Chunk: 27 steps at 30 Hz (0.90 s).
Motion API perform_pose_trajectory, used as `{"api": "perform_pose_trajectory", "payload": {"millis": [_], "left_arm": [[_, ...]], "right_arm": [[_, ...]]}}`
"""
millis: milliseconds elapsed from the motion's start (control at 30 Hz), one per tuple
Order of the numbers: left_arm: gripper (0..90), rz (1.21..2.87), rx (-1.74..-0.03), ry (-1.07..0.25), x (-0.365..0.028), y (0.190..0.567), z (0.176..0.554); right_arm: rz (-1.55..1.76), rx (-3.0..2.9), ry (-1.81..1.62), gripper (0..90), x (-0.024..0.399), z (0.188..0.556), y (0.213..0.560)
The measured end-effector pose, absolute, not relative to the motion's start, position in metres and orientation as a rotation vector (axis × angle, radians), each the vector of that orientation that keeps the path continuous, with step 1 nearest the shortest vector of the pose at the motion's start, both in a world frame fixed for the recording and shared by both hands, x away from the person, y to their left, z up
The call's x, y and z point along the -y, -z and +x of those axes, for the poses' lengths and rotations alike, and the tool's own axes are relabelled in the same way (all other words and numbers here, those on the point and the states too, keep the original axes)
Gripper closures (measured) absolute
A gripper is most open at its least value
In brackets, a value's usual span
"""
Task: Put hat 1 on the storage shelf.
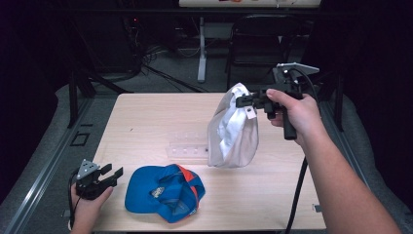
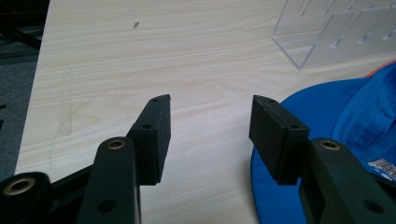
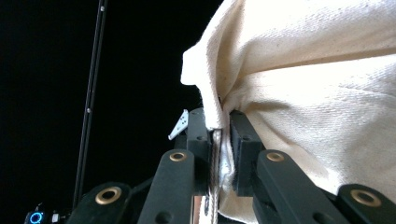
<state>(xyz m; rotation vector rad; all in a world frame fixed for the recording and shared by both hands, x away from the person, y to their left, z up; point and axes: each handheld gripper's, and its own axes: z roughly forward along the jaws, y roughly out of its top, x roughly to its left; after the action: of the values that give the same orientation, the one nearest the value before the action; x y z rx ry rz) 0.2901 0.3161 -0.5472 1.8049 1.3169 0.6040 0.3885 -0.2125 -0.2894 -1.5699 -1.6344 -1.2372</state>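
Observation:
A cream-white cap (image 1: 234, 129) hangs in the air over the right half of the table, clear of the wood. My right gripper (image 1: 242, 101) is shut on its upper edge; in the right gripper view the cream cloth (image 3: 299, 79) is pinched between the jaws at my right gripper (image 3: 219, 140). A blue cap (image 1: 163, 191) with an orange stripe lies on the table near the front edge. My left gripper (image 1: 113, 175) rests open just left of it, nothing between its fingers. In the left gripper view my left gripper (image 2: 210, 109) points over bare wood, the blue cap's brim (image 2: 322, 107) beside the right jaw.
A clear plastic stand (image 1: 187, 145) sits mid-table, behind the blue cap and left of the hanging cap; it is also seen as a clear plastic stand (image 2: 336, 28) at upper right. The light wooden table (image 1: 146, 117) ends at a dark floor, with a chair (image 1: 265, 39) behind.

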Motion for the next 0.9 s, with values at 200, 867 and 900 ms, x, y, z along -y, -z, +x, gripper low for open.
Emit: {"api": "perform_pose_trajectory", "payload": {"millis": [200,867,900], "left_arm": [[49.0,1.811,-1.31,-0.607,-0.316,0.546,0.289],[49.0,1.85,-1.258,-0.634,-0.305,0.545,0.288],[49.0,1.85,-1.258,-0.634,-0.305,0.545,0.288]], "right_arm": [[-1.577,1.635,1.228,81.3,0.198,0.401,0.291],[-1.576,1.614,1.186,81.3,0.14,0.453,0.313],[-1.575,1.618,1.184,81.3,0.137,0.455,0.314]]}}
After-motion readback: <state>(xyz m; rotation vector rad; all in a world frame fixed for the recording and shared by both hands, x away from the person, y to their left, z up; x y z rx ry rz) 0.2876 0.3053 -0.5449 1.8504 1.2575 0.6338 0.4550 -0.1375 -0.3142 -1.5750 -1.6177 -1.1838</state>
